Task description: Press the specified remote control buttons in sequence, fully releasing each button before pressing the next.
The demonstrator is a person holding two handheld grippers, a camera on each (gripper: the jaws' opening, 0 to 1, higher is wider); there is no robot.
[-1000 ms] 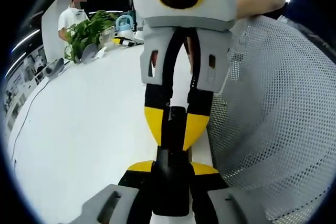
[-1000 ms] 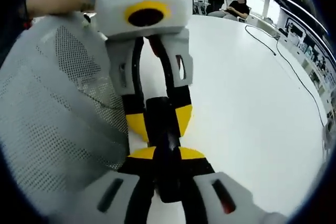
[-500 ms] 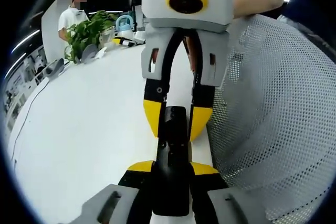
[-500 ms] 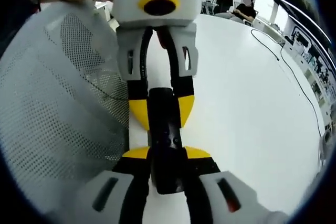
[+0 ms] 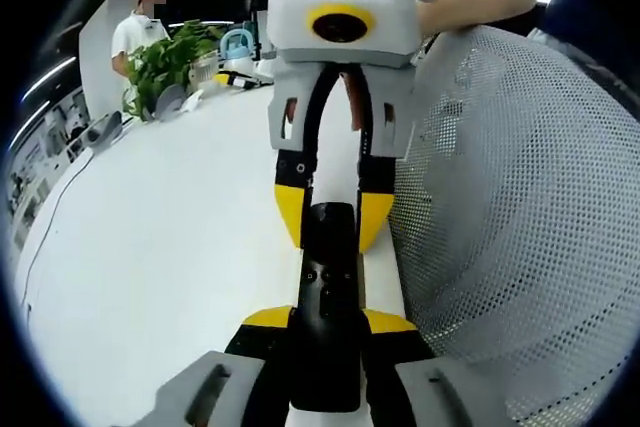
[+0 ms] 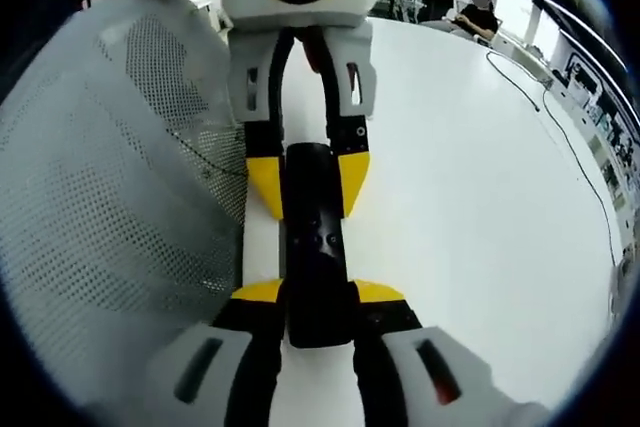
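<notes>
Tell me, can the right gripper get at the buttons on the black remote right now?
Probably not yet. The right gripper and the left gripper each clamp one end of the black remote, so no jaw tip is free. The buttons face up uncovered, though; letting go first would likely leave the way open.

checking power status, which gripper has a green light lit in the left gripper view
The right gripper, holding the far end of the remote: a green light glows atop its white housing. The left gripper is the near yellow-and-black pair.

Each view looks close along a black remote (image 5: pixel 328 287), facing the other gripper head-on; both share the white table (image 5: pixel 170 247) and seemingly one mesh chair (image 6: pixel 100 197).
</notes>
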